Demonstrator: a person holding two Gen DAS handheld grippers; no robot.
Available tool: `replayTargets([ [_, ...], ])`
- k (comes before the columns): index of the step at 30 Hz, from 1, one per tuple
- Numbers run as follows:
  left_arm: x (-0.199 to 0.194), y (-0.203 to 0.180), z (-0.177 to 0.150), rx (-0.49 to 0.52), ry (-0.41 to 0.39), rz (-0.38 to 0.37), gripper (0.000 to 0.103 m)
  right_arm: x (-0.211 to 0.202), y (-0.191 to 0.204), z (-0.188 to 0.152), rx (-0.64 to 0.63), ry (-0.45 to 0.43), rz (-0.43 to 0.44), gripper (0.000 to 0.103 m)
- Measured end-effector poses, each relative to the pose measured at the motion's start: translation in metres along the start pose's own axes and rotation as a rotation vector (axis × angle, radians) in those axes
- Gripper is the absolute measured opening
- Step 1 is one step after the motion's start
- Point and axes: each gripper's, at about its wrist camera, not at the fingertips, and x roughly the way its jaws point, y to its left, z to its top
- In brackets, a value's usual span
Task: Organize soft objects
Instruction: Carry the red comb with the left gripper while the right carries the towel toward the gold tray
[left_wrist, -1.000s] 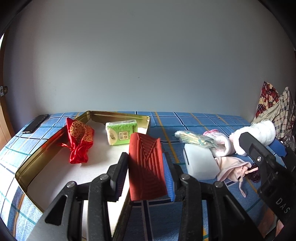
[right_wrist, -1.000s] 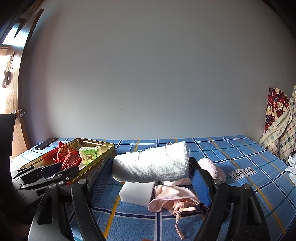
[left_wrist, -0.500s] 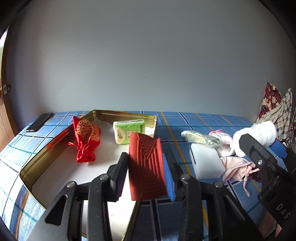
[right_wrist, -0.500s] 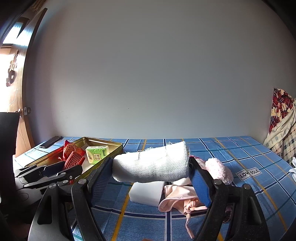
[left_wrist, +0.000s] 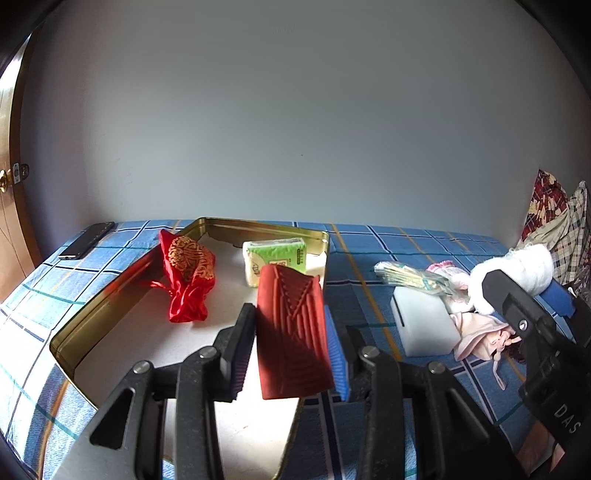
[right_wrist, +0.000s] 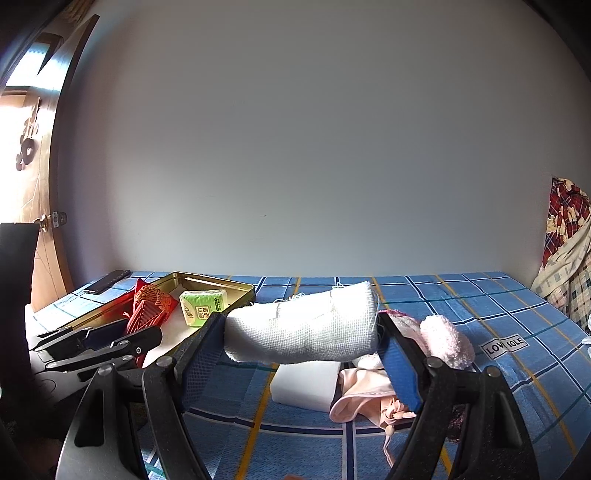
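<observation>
1. The left gripper (left_wrist: 291, 343) is clamped on a red ribbed pouch (left_wrist: 291, 328), its long axis running away from the camera, at lower centre of the left view.
2. The gold tin (left_wrist: 92, 314) lies just beyond and to the left, so the left hand is nearer it.
3. The right gripper (right_wrist: 303, 350) pinches a white rolled cloth (right_wrist: 306, 325) lying crosswise; the tin sits at its middle left.

Pouch (left_wrist: 186, 278) and tissue pack (left_wrist: 275, 258) in tin (left_wrist: 92, 325), foam block (left_wrist: 423, 321) right of it, phone (left_wrist: 86, 240) left
</observation>
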Motion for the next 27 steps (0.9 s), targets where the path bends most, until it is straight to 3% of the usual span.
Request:
replayTargets([
  [27,-0.008,0.034,-0.001,-0.022,-0.003,0.024,0.036,0.010,0.037,-0.002,-0.045,0.003,0.058,0.082],
])
